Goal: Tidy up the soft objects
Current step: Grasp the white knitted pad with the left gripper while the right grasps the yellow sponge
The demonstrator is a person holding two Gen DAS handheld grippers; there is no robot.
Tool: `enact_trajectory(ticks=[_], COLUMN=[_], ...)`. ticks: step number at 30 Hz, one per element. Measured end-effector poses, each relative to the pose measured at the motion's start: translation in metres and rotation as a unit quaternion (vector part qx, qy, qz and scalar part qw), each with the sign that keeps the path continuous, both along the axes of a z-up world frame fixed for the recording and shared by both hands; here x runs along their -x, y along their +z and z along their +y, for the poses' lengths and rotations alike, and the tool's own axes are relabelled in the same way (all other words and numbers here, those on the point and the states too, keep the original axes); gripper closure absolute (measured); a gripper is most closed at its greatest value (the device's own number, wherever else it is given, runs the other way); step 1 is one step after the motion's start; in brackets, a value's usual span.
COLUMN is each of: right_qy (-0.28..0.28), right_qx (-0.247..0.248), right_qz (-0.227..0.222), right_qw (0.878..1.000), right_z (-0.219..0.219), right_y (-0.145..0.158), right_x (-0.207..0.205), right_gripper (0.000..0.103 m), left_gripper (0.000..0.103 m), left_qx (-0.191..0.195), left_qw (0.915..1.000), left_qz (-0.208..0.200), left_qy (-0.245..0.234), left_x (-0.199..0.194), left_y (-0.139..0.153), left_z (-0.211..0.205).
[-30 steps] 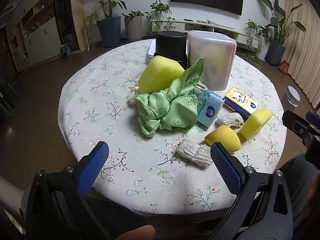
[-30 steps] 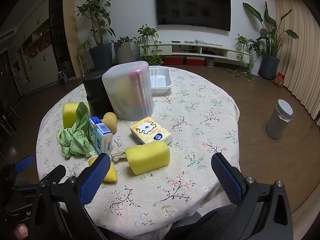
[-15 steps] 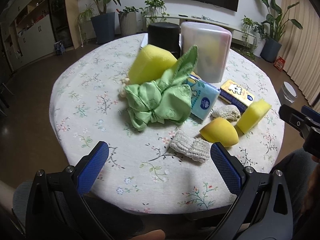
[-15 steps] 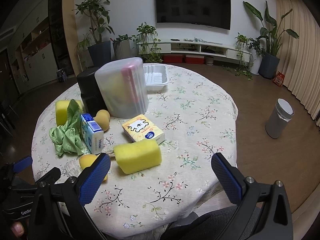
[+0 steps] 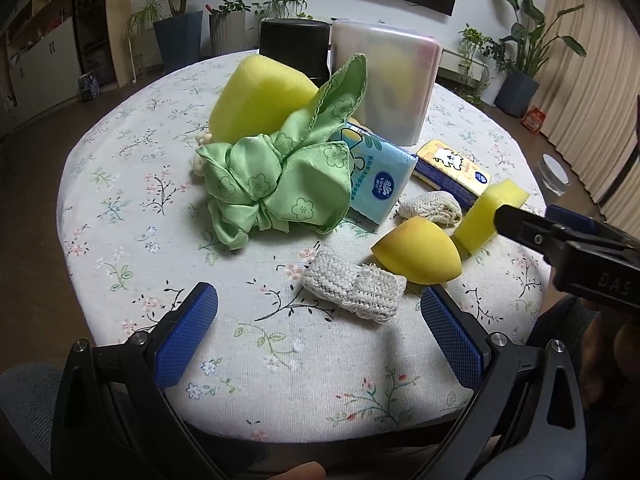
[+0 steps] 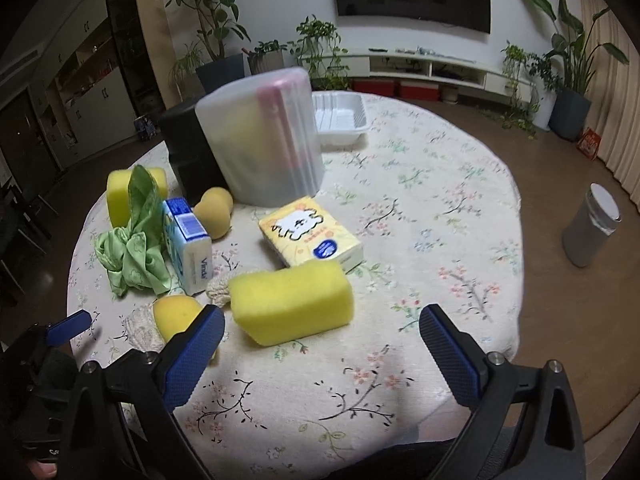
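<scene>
Soft objects lie on a round floral table [image 5: 120,240]. A green cloth [image 5: 276,184], a big yellow sponge [image 5: 256,96], a blue tissue pack [image 5: 376,188], a knitted pad [image 5: 354,290], a yellow egg-shaped sponge [image 5: 416,254] and a yellow block sponge [image 6: 292,304] are there. My left gripper [image 5: 318,336] is open and empty, just short of the knitted pad. My right gripper [image 6: 320,356] is open and empty, just in front of the block sponge.
A translucent lidded box [image 6: 264,140] and a black container [image 6: 188,156] stand at the back of the pile. A white tray [image 6: 340,118] lies behind them. A yellow tissue pack [image 6: 310,236] lies beside the block sponge. A grey bin [image 6: 592,228] stands on the floor.
Both grippers have moved forward toward the pile. The left one now sits close to the knitted pad, the right one close to the block sponge. Both stay open.
</scene>
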State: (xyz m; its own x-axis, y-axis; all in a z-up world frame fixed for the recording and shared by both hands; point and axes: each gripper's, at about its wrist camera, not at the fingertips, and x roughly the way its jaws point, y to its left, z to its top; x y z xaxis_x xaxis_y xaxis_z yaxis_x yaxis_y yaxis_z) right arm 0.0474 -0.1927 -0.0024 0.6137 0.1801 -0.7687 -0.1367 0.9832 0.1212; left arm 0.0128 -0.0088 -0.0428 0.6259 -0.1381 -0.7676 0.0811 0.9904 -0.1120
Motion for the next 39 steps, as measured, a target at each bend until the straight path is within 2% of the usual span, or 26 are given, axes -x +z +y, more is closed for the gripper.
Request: enact_trajectory(ticks=[8, 12, 17, 21, 27, 30, 33, 35, 37, 39], right_qy=[0.004, 0.008, 0.021, 0.024, 0.021, 0.024, 0.035, 0.043, 0.049, 0.053], right_qx=[-0.009, -0.021, -0.018, -0.01, -0.013, -0.014, -0.011, -0.01, -0.012, -0.016], right_qz=[0.01, 0.016, 0.014, 0.021, 0.021, 0.019, 0.017, 0.014, 0.012, 0.01], right_qw=[1.0, 1.0, 1.0, 0.999, 0.999, 0.999, 0.999, 0.999, 0.999, 0.998], right_z=[-0.001, -0.002, 0.006, 0.011, 0.009, 0.01, 0.013, 0.015, 0.016, 0.016], right_y=[-0.014, -0.016, -0.023, -0.029, -0.033, -0.035, -0.036, -0.036, -0.036, -0.035], right_x=[-0.009, -0.013, -0.016, -0.019, -0.021, -0.022, -0.023, -0.021, -0.02, -0.018], right_gripper=[0.003, 0.003, 0.003, 0.01, 0.011, 0.013, 0.027, 0.032, 0.034, 0.035], left_gripper=[0.0, 0.001, 0.001, 0.001, 0.003, 0.012, 0.023, 0.033, 0.047, 0.051], left_qx=[-0.003, -0.021, -0.024, -0.023, -0.016, -0.005, -0.01, -0.019, -0.02, -0.015], left_qw=[0.9997, 0.9996, 0.9996, 0.9996, 0.9998, 0.9998, 0.9997, 0.9995, 0.9994, 0.9995], left_qz=[0.024, 0.017, 0.009, 0.007, 0.004, -0.001, -0.007, -0.01, -0.014, -0.014], left_qy=[-0.005, -0.008, -0.012, -0.012, -0.013, -0.017, -0.021, -0.022, -0.024, -0.024], left_x=[-0.013, -0.017, -0.018, -0.019, -0.021, -0.02, -0.018, -0.018, -0.017, -0.017], left_y=[-0.015, -0.019, -0.019, -0.018, -0.017, -0.016, -0.016, -0.016, -0.016, -0.015], left_z=[-0.001, -0.006, -0.007, -0.006, -0.004, -0.003, -0.004, -0.006, -0.006, -0.005])
